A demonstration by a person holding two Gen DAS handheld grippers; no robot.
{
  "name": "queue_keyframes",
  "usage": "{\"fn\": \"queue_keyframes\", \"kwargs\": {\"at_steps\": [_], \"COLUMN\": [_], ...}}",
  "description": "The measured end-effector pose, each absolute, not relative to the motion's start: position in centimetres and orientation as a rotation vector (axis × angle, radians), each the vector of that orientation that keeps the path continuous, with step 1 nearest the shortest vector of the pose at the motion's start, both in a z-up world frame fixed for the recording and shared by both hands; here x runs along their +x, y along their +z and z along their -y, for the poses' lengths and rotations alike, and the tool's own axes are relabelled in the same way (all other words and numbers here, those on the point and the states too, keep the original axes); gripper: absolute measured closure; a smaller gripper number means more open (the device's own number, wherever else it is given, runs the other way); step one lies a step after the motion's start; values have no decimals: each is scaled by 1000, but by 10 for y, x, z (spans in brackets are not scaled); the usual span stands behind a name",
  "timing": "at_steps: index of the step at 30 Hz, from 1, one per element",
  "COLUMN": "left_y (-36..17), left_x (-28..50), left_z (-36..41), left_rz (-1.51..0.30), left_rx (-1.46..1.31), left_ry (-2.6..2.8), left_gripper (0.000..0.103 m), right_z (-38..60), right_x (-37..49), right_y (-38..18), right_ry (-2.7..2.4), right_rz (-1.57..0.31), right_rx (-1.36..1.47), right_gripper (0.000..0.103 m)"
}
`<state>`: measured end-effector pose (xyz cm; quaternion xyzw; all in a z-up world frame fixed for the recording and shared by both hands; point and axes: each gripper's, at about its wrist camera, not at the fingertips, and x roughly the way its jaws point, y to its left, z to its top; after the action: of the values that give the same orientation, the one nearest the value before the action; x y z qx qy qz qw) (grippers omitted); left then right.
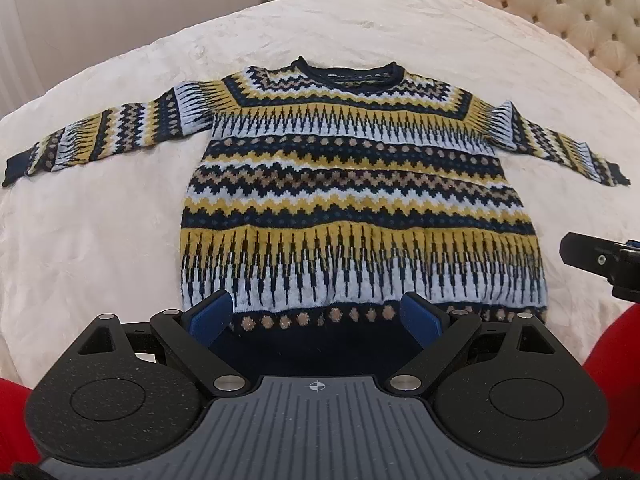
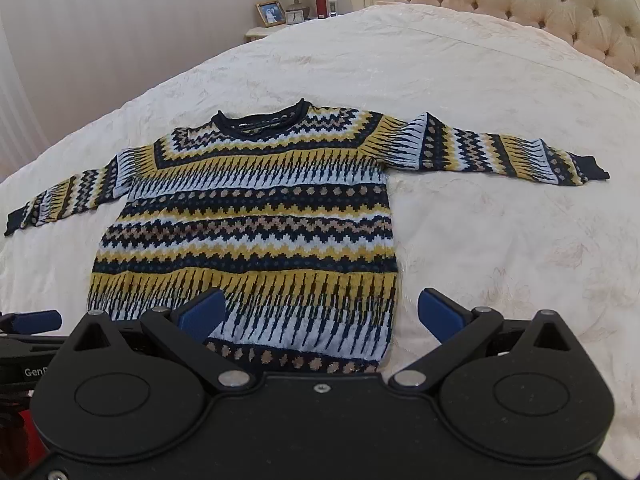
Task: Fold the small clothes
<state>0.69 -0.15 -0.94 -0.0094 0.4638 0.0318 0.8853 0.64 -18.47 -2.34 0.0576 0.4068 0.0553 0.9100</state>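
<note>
A small knitted sweater (image 1: pixel 352 184) with navy, yellow, white and tan bands lies flat on the bed, front up, collar far, both sleeves spread out sideways. It also shows in the right wrist view (image 2: pixel 256 232). My left gripper (image 1: pixel 316 316) is open and empty, hovering over the sweater's near hem. My right gripper (image 2: pixel 324 316) is open and empty, over the hem's right corner. The right gripper's finger shows at the right edge of the left wrist view (image 1: pixel 600 260); the left gripper's blue pad shows at the left edge of the right wrist view (image 2: pixel 36 320).
The sweater lies on a cream bedspread (image 1: pixel 100 240). A tufted headboard (image 2: pixel 540 4) stands at the far right. A bedside table (image 2: pixel 264 32) with a photo frame, lamp and clock stands beyond the bed. Red sleeves (image 1: pixel 616 352) flank the left gripper.
</note>
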Motion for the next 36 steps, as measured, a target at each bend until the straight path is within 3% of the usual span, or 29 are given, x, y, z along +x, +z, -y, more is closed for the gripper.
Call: {"fn": "queue_keyframes", "kwargs": {"at_steps": [36], "left_y": [-13], "left_x": [5], "left_z": [-4], "left_rz": [-950], "left_rx": [14], "left_ry": [95], "left_gripper": [12], "right_z": [178], "right_x": [7], "right_y": [-28], "right_ry": [117], "right_rz": [-852], "right_rx": [64], "right_gripper": [1]}}
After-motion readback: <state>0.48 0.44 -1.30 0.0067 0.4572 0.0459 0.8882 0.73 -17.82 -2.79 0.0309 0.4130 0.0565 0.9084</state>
